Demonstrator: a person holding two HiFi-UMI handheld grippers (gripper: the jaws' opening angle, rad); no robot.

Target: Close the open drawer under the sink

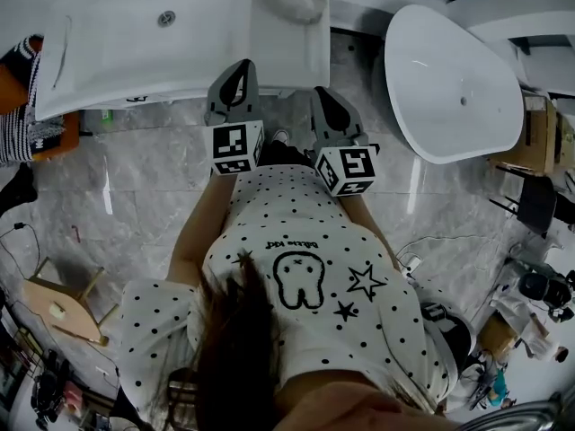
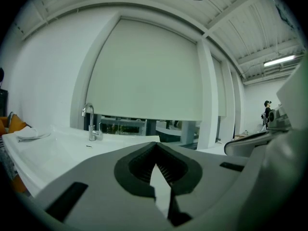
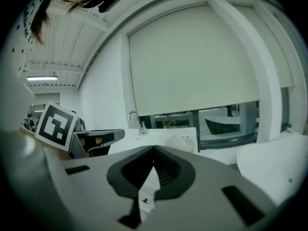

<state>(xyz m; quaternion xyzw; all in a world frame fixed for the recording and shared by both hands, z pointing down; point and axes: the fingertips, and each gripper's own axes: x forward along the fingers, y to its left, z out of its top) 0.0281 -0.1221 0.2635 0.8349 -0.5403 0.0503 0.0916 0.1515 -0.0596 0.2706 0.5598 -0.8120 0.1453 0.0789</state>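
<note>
The white sink counter (image 1: 117,61) runs across the top of the head view, with its drain (image 1: 166,18) in the basin. No drawer under it shows in any view; the counter top hides its front. My left gripper (image 1: 240,68) and right gripper (image 1: 325,99) are side by side, raised in front of the counter's right end and pointing at it. In the left gripper view my left gripper (image 2: 156,146) is shut with nothing between its tips, looking over the basin toward the faucet (image 2: 89,124). My right gripper (image 3: 154,149) is shut and empty too, with the faucet (image 3: 133,118) beyond it.
A white freestanding bathtub (image 1: 449,79) stands to the right of the counter. At the left edge is another person's striped sleeve (image 1: 18,106). A small wooden stool (image 1: 63,308) sits on the marble floor at lower left. Cables and clutter lie at lower right.
</note>
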